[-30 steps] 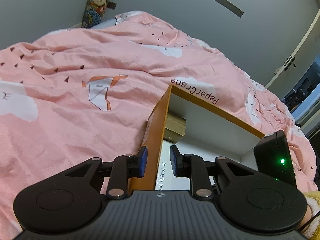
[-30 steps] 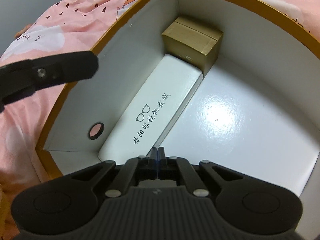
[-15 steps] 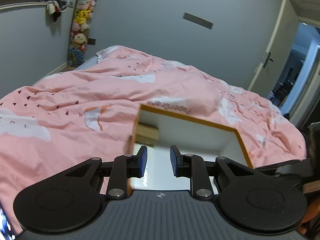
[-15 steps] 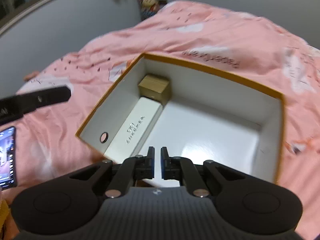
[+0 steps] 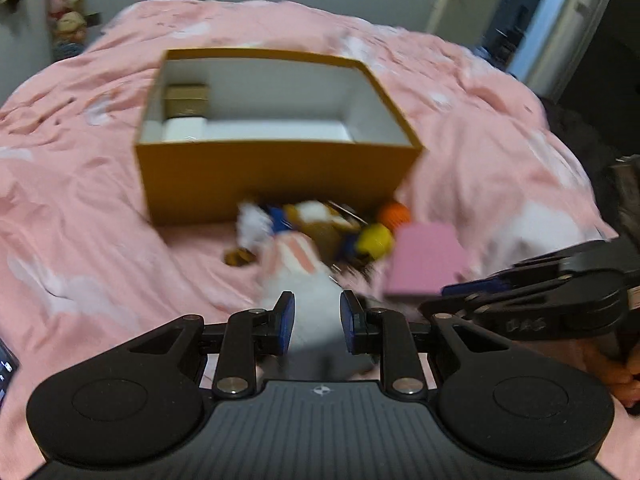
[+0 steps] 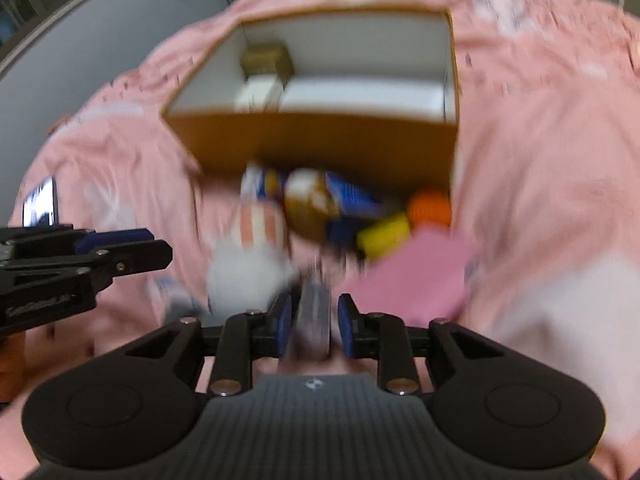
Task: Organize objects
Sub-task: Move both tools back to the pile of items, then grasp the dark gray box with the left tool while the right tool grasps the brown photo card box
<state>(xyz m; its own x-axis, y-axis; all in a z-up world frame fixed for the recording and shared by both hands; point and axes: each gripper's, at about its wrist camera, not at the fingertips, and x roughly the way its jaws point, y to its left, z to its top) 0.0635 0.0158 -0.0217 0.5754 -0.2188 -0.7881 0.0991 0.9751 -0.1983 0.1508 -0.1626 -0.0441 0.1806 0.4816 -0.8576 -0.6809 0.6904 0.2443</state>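
A: Where do things stand?

B: The orange box (image 5: 276,176) sits on the bed (image 5: 80,208), toward its far end, already holding a small brown carton (image 5: 187,98) and a long white case (image 5: 182,130) along its left wall. The loose pile (image 5: 320,236) lies just in front of the box's near wall: a striped white soft thing (image 6: 256,248), a yellow piece (image 6: 384,234), an orange ball (image 6: 430,208) and a pink flat box (image 6: 416,280).

A: And the grippers?

B: The left gripper (image 5: 317,322) is spread and empty, above the white soft thing. The right gripper (image 6: 313,326) is also spread; a grey blurred strip lies between its fingers, but I can't tell whether they touch it.

A: How should the next pick go?

B: I'd take one item from the pile's near edge, close squarely, lift clear of the box wall, then set it in the free right side.

A: Surface and room?

B: Soft, rumpled pink bedding, so things may tip. Grey walls, an open door (image 5: 560,20) beyond the far right corner, plush toys (image 5: 66,4) at the far left. Both views are motion-blurred.
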